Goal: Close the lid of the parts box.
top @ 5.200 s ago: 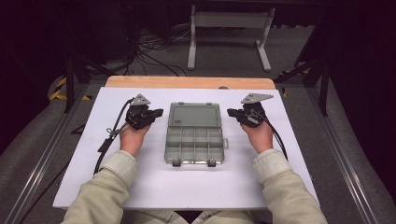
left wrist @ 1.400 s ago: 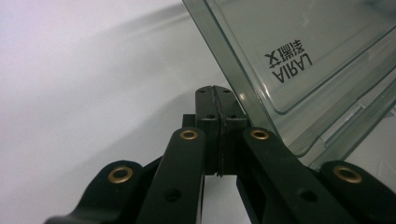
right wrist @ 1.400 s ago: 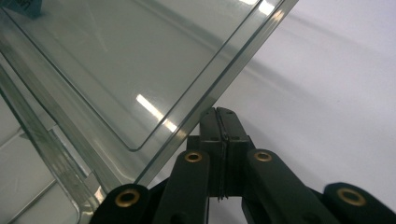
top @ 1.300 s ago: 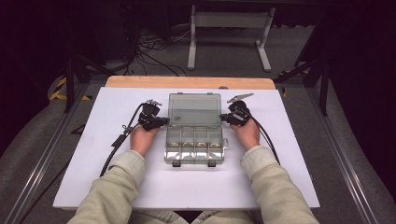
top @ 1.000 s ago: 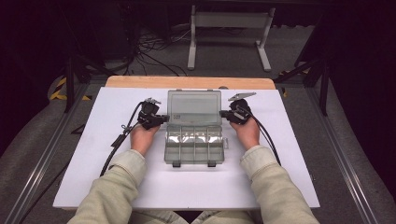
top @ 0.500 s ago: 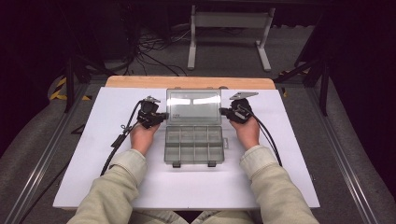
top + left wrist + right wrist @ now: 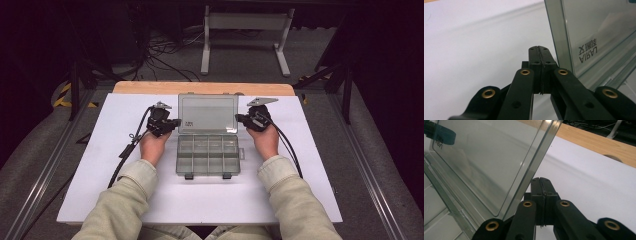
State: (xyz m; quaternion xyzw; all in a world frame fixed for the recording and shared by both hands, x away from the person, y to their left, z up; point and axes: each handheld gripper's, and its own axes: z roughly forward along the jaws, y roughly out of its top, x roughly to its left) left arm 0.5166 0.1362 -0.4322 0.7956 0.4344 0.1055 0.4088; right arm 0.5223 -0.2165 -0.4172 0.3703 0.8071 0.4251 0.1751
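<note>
A clear plastic compartment box (image 7: 207,156) lies in the middle of the white sheet, its divided base showing no contents. Its lid (image 7: 207,114) stands swung up and leans back toward the far side. My left gripper (image 7: 175,123) is shut with nothing between its jaws, its tip right by the lid's left edge. From its own view, the shut jaws (image 7: 539,50) point past the lid (image 7: 599,32), which bears a small label. My right gripper (image 7: 239,119) is likewise shut on nothing at the lid's right edge. In its view the lid (image 7: 489,157) slants just over the jaw tip (image 7: 541,181).
A white sheet (image 7: 125,200) covers the table, with a strip of bare wood (image 7: 150,87) along the far edge. Black cables (image 7: 125,155) trail from both grippers toward me. A white metal stand (image 7: 245,30) sits on the floor beyond the table.
The box lid has swung up from nearly flat to standing open. Both grippers moved slightly toward the far side along the lid's edges, still shut.
</note>
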